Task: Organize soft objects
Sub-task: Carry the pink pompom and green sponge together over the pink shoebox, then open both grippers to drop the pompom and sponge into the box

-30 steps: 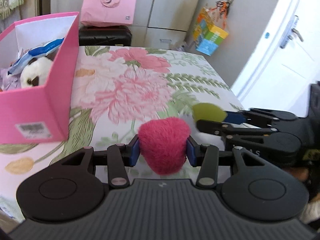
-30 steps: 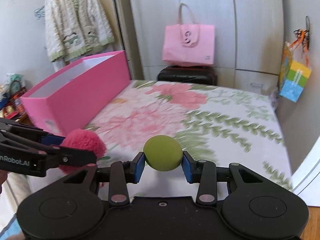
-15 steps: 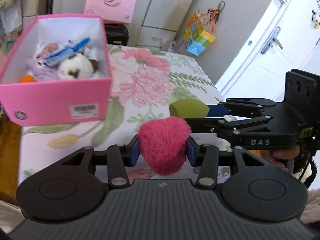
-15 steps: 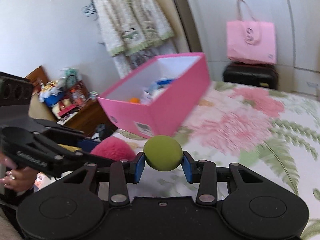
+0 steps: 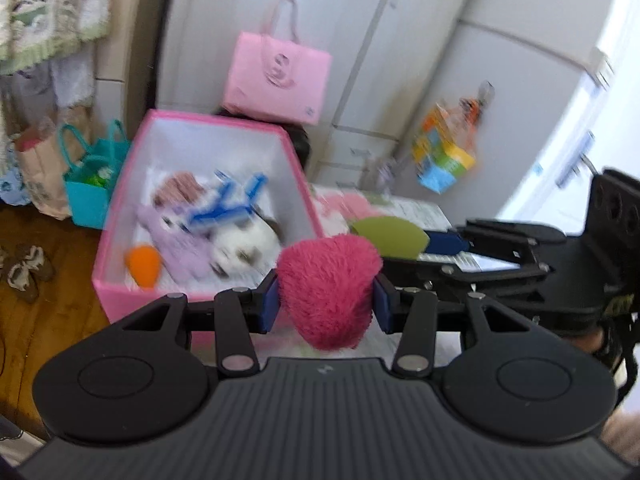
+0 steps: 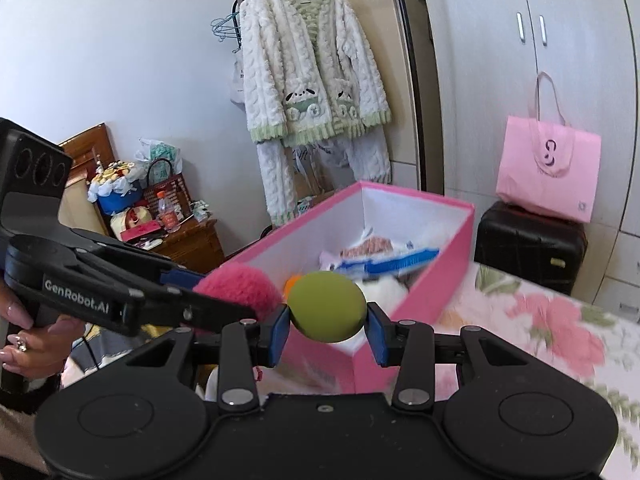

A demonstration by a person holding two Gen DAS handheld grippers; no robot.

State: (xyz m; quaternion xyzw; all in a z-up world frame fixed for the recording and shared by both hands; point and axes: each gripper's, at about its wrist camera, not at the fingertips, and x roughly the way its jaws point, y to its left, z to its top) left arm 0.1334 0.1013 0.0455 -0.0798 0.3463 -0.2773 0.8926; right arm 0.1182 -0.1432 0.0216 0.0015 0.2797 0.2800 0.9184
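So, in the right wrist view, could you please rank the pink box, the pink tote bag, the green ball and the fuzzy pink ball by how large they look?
1. pink box
2. pink tote bag
3. green ball and fuzzy pink ball: unsure. They look alike, the pink one partly hidden by the left gripper, and both sit close to the camera, in the right gripper.

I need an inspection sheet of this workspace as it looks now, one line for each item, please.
Surface: bed with floral sheet; pink box stands at its edge.
Job's things: pink fluffy ball and green ball, each held in tongs; the box holds a white plush, a purple plush, an orange piece and a blue-white packet.
Clutter: crowded wooden side table; teal bag on the floor.
Grippers: left tongs shut on the pink fluffy ball; right tongs shut on the green ball.
Cables: nothing seen.
Surroundings: hanging fleece jacket, pink tote on a black case, wardrobe doors.
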